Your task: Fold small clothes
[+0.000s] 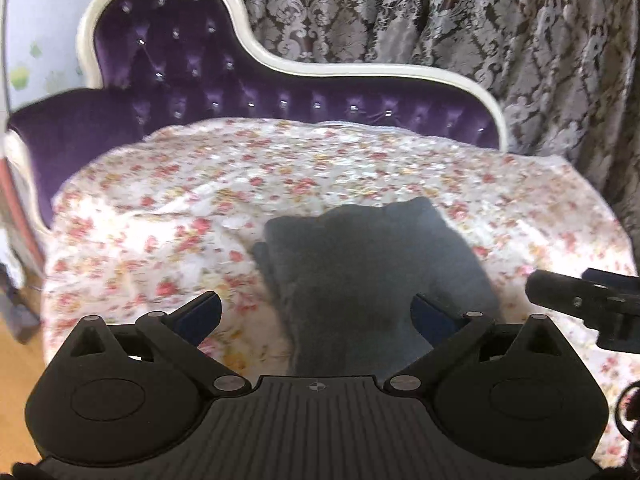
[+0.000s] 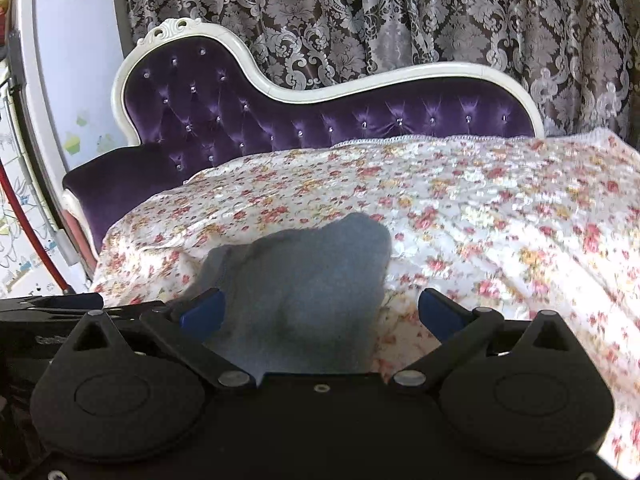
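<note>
Grey and folded, the small garment (image 1: 372, 280) is lying on the floral cover (image 1: 160, 200) spread over the purple tufted sofa (image 1: 192, 76), sitting at twelve o'clock from the left claw (image 1: 316, 316), whose blue pads are standing released and wide apart with nothing gripped between them. The right claw (image 2: 322, 314) is likewise gaping and holding nothing, the garment lying ahead of it from about ten to twelve o'clock, nearer its left pad, while patterned curtains (image 2: 400, 20) are hanging behind.

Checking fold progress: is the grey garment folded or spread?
Folded: the grey garment lies as a compact block with stacked edges on its left side.
</note>
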Demonstrator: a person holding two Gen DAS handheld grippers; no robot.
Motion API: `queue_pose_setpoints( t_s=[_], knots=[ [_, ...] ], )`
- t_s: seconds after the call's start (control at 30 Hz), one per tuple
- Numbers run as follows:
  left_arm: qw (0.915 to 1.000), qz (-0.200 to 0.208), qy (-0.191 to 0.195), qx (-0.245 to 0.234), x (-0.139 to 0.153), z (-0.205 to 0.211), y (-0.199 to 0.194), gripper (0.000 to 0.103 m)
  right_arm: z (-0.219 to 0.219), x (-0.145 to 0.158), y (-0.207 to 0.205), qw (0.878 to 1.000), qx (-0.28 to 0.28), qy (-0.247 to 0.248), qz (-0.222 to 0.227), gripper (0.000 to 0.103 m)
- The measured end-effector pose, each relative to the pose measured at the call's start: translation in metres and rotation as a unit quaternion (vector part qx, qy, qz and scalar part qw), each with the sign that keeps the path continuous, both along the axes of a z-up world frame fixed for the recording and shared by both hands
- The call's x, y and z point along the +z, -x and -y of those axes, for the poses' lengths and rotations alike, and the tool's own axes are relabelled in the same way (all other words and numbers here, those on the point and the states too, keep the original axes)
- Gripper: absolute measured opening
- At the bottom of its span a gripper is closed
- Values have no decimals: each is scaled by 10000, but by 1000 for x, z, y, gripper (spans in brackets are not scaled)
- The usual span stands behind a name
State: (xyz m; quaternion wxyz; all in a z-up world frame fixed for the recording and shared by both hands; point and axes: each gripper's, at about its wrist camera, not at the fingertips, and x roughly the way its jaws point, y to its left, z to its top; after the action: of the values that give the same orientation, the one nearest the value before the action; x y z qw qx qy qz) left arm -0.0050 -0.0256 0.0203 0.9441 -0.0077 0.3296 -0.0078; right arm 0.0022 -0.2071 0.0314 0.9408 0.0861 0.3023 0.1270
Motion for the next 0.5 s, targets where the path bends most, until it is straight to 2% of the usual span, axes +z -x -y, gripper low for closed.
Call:
queue_pose_setpoints(
  t_s=[0.17, 0.3, 0.5],
  knots=[
    [9996, -91, -191, 203, 8, 2, 10, 102, -4, 2, 13, 9998, -71, 68, -185, 102],
    [9996, -185, -61, 202, 10, -1, 15, 102, -5, 0, 22, 9990, -216, 137, -356, 102],
    [9992, -307, 44, 242, 7, -4, 20, 102, -11, 3, 36, 9973, -430, 459, -368, 102]
  ],
)
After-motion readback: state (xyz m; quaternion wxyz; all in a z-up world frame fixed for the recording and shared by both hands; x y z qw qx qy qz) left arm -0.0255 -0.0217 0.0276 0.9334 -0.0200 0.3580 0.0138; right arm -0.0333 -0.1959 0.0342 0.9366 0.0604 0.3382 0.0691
